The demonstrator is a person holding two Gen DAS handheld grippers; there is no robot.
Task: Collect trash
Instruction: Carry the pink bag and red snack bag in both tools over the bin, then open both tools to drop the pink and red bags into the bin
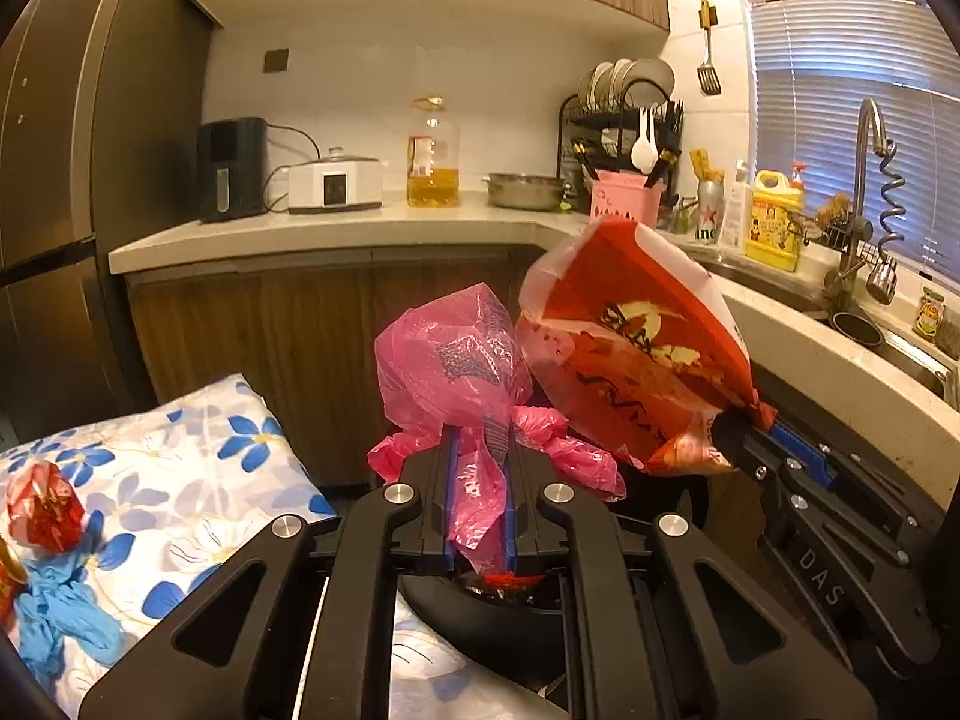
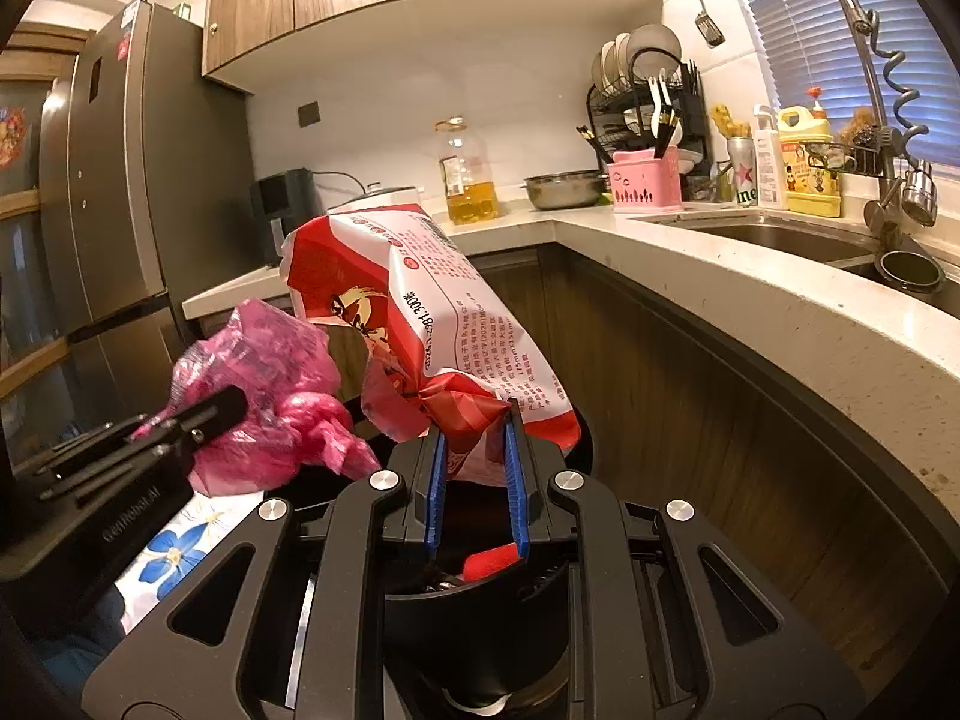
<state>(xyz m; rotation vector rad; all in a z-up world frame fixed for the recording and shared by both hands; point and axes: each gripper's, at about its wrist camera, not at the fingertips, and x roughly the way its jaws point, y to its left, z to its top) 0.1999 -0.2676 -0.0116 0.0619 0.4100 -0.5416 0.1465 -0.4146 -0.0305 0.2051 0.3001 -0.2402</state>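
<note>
While the left gripper (image 1: 480,450) pinched a pink bag (image 1: 450,354), the right gripper (image 2: 477,429) clamped a red packet (image 2: 414,300), both above the black bin (image 2: 474,612).

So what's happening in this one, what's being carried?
A person is clearing trash in a kitchen with two handheld grippers. The left gripper is shut on a crumpled pink plastic bag; the right gripper is shut on a red and white snack wrapper. Both are held above a black bin. Blue gloves and a red wrapper remain on the floral cloth.
</note>
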